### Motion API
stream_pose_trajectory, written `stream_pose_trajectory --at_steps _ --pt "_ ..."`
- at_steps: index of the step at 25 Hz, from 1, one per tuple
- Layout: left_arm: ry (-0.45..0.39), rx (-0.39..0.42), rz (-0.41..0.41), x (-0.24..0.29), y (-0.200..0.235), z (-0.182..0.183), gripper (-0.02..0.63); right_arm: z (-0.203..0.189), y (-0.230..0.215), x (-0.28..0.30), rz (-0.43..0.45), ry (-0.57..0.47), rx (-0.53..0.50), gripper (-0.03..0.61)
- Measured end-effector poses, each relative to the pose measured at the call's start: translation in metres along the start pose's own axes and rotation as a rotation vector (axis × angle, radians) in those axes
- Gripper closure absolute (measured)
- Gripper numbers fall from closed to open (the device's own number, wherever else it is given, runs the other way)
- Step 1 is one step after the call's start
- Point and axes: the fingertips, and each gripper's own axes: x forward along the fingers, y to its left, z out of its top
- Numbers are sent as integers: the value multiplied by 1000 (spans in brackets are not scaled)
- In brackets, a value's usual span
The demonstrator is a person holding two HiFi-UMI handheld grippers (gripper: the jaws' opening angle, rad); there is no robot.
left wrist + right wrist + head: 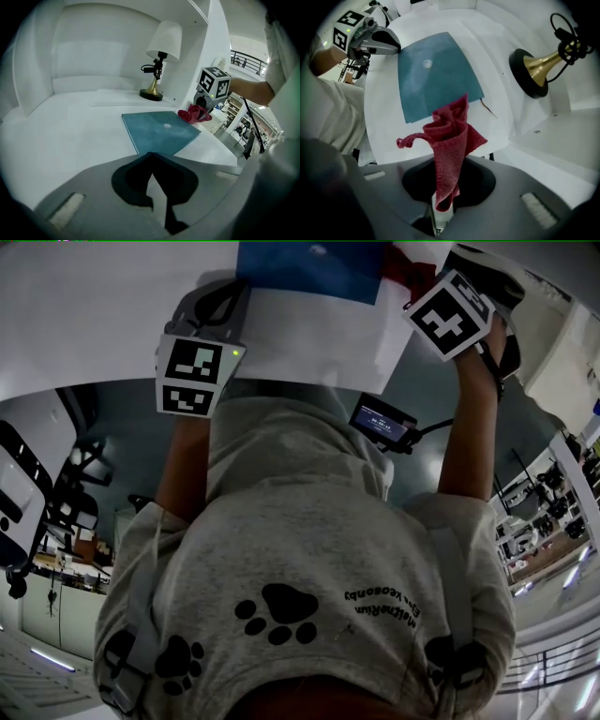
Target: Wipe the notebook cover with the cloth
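On the white desk [70, 136] the notebook [159, 131] is lying flat and closed, with its teal cover facing up. We are finding no title or label on that cover, only a small pale spot [167, 125] near its middle.

We are holding the right tongs [442, 206] clenched on the red cloth [450, 140]. The cloth is standing out of the jaws in a crumpled fold, with one thin twisted end trailing to the side. Its far end is sitting at one corner of the notebook, and we cannot tell whether it is touching the cover.

We are holding the left tongs [151, 157] pressed together with nothing between them, over the desk by the notebook's opposite corner.

Behind the notebook a lamp [159, 61] is standing upright, with a brass foot and a white shade.

Each pair of tongs is carrying a marker cube [214, 82] printed with black and white squares, with no letters on it.

Our grey shirt [309, 521] is showing black paw prints [281, 610] and a line of small black writing [380, 601]. That writing is appearing upside down in the head view and is too small for us to read surely. A small black device [382, 421] at our chest is showing a lit screen that we cannot read.
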Motion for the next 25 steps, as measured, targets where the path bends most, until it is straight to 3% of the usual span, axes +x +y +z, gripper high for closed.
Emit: stream_pose_trajectory --at_steps 5,8,17,25 --pt "7 2 1 -1 1 0 618 -19 1 -7 -6 14 46 525" --pt "8 3 2 -1 0 -1 618 -9 8 -28 -13 -69 61 525" --pt "23 -3 8 -7 -2 -6 618 85 57 -80 -24 -360 -78 525" --pt "26 -24 11 -7 1 -14 618 181 116 -82 33 -449 -269 525"
